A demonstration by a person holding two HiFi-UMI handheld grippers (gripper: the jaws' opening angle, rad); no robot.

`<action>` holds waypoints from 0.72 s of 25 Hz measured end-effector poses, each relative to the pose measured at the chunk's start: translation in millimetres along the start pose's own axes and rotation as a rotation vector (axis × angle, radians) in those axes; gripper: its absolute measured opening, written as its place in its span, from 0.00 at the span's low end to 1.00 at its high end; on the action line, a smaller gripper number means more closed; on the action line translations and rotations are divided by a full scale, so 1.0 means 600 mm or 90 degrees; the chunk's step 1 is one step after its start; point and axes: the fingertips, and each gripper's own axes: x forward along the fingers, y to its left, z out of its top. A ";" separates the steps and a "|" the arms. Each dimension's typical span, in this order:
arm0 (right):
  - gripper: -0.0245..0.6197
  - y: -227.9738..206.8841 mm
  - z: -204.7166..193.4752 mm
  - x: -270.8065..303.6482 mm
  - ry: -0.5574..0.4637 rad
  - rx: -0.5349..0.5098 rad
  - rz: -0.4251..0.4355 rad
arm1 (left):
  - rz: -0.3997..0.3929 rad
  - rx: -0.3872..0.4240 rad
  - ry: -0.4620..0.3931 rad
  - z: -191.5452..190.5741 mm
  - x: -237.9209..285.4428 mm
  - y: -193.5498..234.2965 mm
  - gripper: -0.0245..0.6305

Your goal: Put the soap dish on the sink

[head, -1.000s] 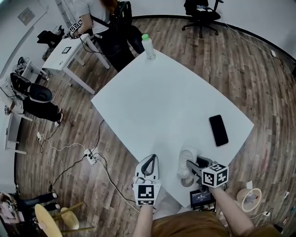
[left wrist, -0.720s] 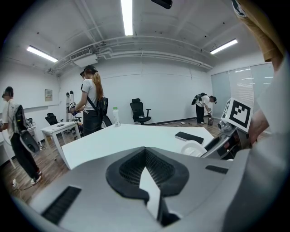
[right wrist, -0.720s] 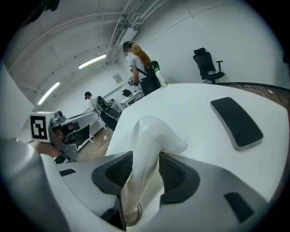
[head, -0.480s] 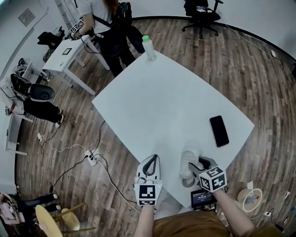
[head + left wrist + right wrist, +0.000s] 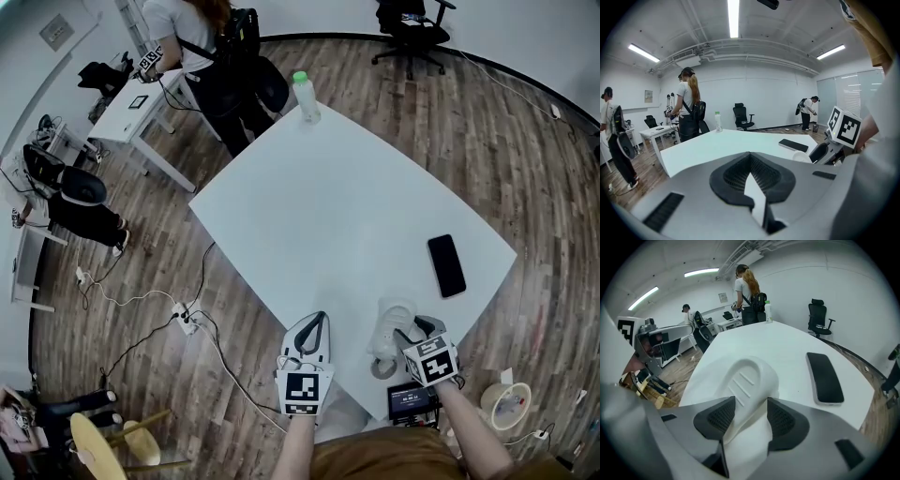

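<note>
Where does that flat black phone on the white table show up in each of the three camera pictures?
Head view: the flat black phone lies right of centre, near the right edge of the white table.
Left gripper view: right of centre, a thin dark slab.
Right gripper view: right of centre, large and close.
Shared landmark: the green-capped clear bottle at the far corner.

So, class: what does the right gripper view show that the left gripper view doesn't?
Only the right gripper view: the soap dish, ridges showing, between the jaws of the right gripper, which have just been opening. Only the left gripper view: the left gripper, jaws shut and empty. Both: white table, black phone, bottle.
</note>
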 end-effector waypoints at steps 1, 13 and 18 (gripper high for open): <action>0.34 0.001 0.002 0.001 -0.001 0.000 -0.002 | -0.002 0.000 0.000 0.000 0.000 0.000 0.05; 0.34 -0.012 0.015 -0.022 -0.033 0.028 -0.002 | -0.005 0.003 -0.005 0.002 -0.001 0.000 0.05; 0.31 -0.004 0.014 -0.029 -0.041 0.032 0.004 | -0.001 0.002 -0.009 0.008 -0.006 0.009 0.05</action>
